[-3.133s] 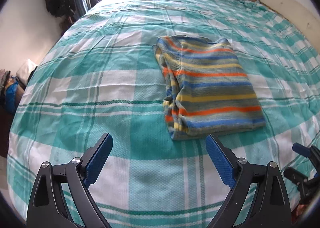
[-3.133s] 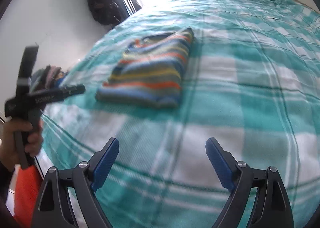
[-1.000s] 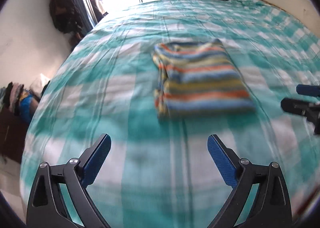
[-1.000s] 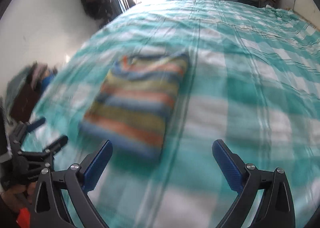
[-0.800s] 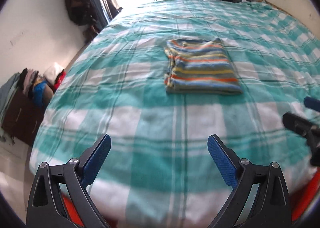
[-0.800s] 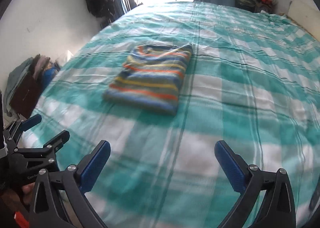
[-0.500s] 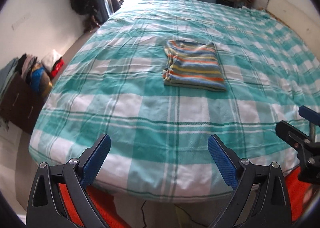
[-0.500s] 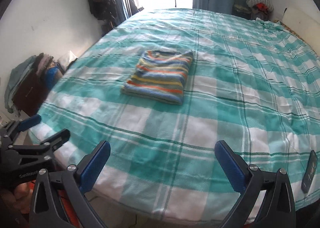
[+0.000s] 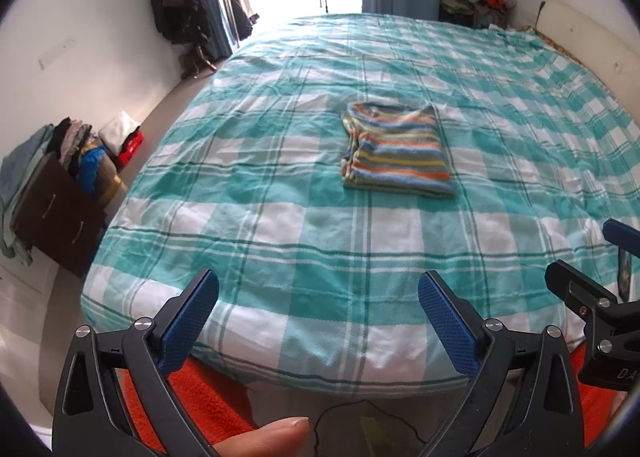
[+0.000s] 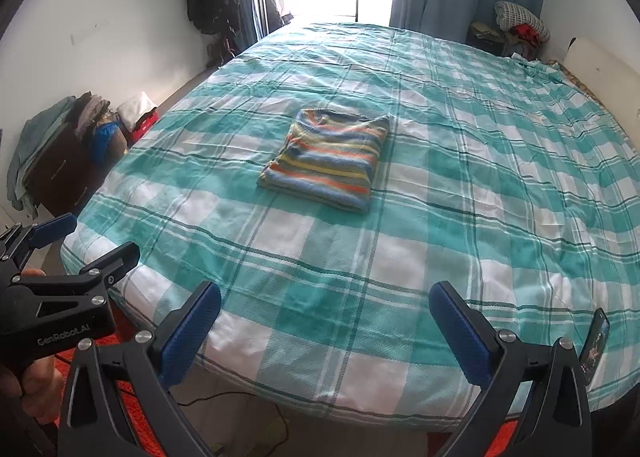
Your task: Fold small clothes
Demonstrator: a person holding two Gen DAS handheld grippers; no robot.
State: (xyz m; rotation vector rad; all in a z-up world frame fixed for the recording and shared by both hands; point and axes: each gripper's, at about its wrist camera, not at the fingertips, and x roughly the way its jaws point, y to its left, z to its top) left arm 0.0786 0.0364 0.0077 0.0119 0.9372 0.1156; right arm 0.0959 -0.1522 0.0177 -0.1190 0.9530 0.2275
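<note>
A small striped sweater (image 9: pixel 394 149) lies folded in a neat rectangle on the teal checked bed (image 9: pixel 280 193); it also shows in the right wrist view (image 10: pixel 332 159). My left gripper (image 9: pixel 318 297) is open and empty, held back over the bed's near edge, far from the sweater. My right gripper (image 10: pixel 325 307) is open and empty too, also back at the near edge. The right gripper shows at the right edge of the left wrist view (image 9: pixel 592 257), and the left gripper at the left edge of the right wrist view (image 10: pixel 72 241).
A phone (image 10: pixel 596 345) lies on the bed's near right corner. A brown drawer unit (image 9: pixel 56 217) piled with clothes stands by the left wall. Orange rug (image 9: pixel 208 397) and a cable lie on the floor below the bed. Coats hang by the bright window.
Both grippers have pulled back and up from the bed, so the folded sweater looks smaller and farther off. The sweater has not moved. Both grippers stay open.
</note>
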